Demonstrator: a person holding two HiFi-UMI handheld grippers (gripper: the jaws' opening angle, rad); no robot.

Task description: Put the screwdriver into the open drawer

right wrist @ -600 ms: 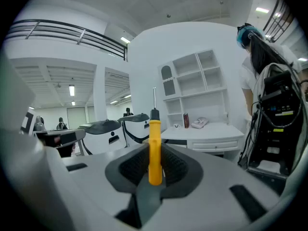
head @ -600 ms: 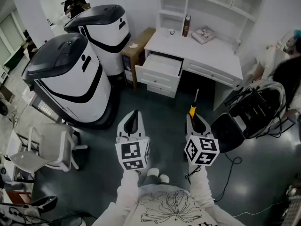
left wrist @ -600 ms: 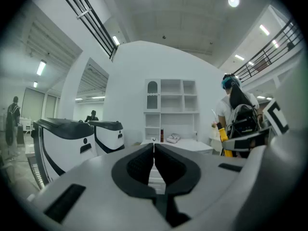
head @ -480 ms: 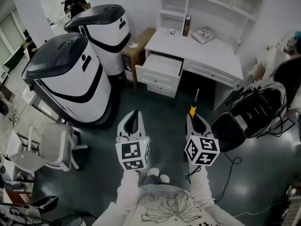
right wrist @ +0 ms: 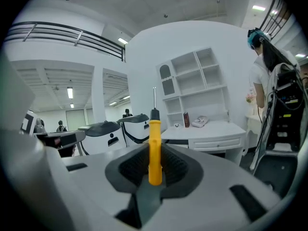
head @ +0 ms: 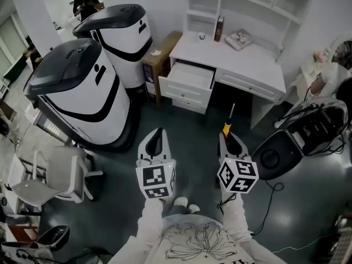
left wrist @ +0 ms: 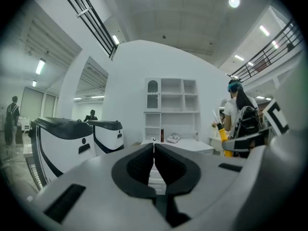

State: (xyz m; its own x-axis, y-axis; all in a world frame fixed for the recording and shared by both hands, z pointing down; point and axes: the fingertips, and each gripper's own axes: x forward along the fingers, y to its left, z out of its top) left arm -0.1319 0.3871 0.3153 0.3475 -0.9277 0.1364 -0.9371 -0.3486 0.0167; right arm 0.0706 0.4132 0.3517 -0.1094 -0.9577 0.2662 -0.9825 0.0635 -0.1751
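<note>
While the right gripper (head: 228, 138) is holding the screwdriver (right wrist: 154, 143), the carry step is running | right fingers are clamping its yellow handle, shaft pointing ahead | left gripper (left wrist: 154, 150) fingers are pressing together, empty | open drawer (head: 179, 87) under the bench (head: 247, 65) is waiting well ahead-left of the fingers | next, probably: reaching over the drawer, lowering, releasing

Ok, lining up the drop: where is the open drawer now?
In the head view the open drawer juts from the white desk at its left end, beside the wooden side table, up and left of the screwdriver in the right gripper.
</note>
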